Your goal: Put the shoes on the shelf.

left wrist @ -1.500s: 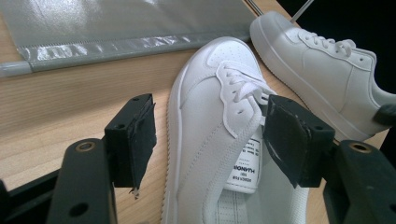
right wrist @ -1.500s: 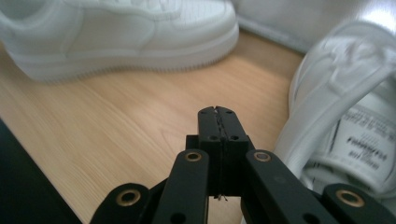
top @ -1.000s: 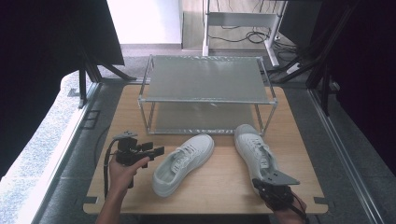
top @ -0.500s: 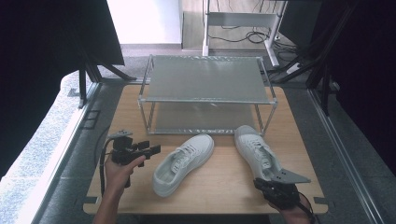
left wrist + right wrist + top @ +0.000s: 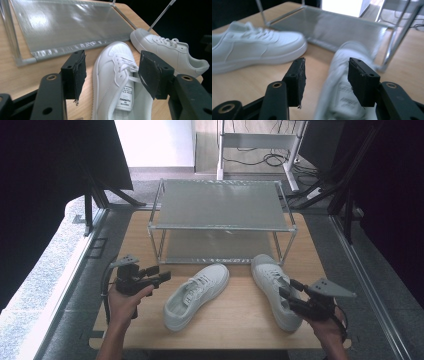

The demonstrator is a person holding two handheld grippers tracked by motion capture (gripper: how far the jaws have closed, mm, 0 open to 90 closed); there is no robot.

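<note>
Two white sneakers lie on the wooden table in front of a metal rack. The left sneaker (image 5: 197, 295) (image 5: 117, 82) points diagonally toward the rack. My left gripper (image 5: 159, 273) (image 5: 113, 72) hovers to its left, aimed at its tongue. It is open, its jaws have just been closing a little, and nothing is between them. The right sneaker (image 5: 272, 285) (image 5: 344, 82) lies toe toward the rack. My right gripper (image 5: 290, 289) (image 5: 325, 80) is above its heel. Its jaws have just been opening, and the pads stand clear of the shoe.
The two-tier rack (image 5: 220, 228) (image 5: 62, 25) (image 5: 342, 27) stands at the table's middle back, its lower mesh shelf bare. Its front right leg (image 5: 393, 45) rises just beyond the right sneaker's toe. Bare wood (image 5: 240, 320) lies between the shoes and the front edge.
My right gripper has opened off the right sneaker's heel, risen and drawn back toward the person. The sneaker stays where it lay. The left gripper has hardly moved.
</note>
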